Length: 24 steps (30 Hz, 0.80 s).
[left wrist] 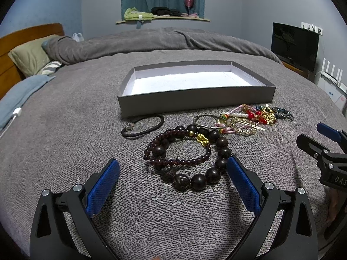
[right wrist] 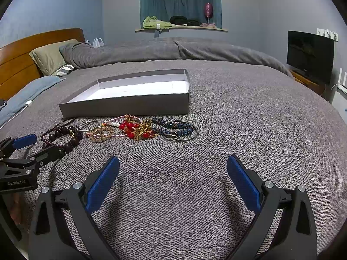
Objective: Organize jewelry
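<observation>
An empty grey box [left wrist: 195, 99] with a white inside lies on the bed; it also shows in the right wrist view [right wrist: 130, 107]. In front of it lie a large dark bead bracelet [left wrist: 216, 173], a small dark red bead bracelet [left wrist: 180, 162], a black cord bracelet [left wrist: 143, 127] and a tangled pile of colourful jewelry [left wrist: 253, 117], which also shows in the right wrist view [right wrist: 138, 127]. My left gripper [left wrist: 173, 168] is open, its fingers either side of the dark bead bracelets. My right gripper [right wrist: 173, 166] is open and empty over bare blanket, short of the pile.
The grey knitted blanket [right wrist: 238, 119] covers the bed. Pillows [left wrist: 30, 54] and a wooden headboard [left wrist: 28, 32] are at the left. A TV [left wrist: 295, 45] stands at the right. A rolled duvet [left wrist: 151, 41] lies behind the box.
</observation>
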{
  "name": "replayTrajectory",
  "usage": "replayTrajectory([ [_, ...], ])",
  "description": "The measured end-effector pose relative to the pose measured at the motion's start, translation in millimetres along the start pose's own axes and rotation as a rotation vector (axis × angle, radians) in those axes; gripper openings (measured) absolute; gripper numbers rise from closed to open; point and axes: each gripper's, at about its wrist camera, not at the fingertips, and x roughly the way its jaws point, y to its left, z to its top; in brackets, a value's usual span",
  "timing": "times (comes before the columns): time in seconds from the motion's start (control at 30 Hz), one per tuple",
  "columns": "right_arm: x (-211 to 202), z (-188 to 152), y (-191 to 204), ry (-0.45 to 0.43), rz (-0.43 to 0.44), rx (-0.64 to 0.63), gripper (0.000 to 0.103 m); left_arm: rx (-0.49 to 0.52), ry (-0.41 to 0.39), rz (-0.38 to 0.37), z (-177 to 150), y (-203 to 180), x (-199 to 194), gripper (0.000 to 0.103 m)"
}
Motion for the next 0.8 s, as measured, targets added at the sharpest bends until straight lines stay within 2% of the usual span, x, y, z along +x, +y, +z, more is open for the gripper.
replayTrajectory([
  [0.8, 0.3, -0.9, 0.1, -0.007, -0.001, -0.002, 0.098, 0.01, 0.017, -0.003, -1.5, -9.2, 2.1, 0.098],
])
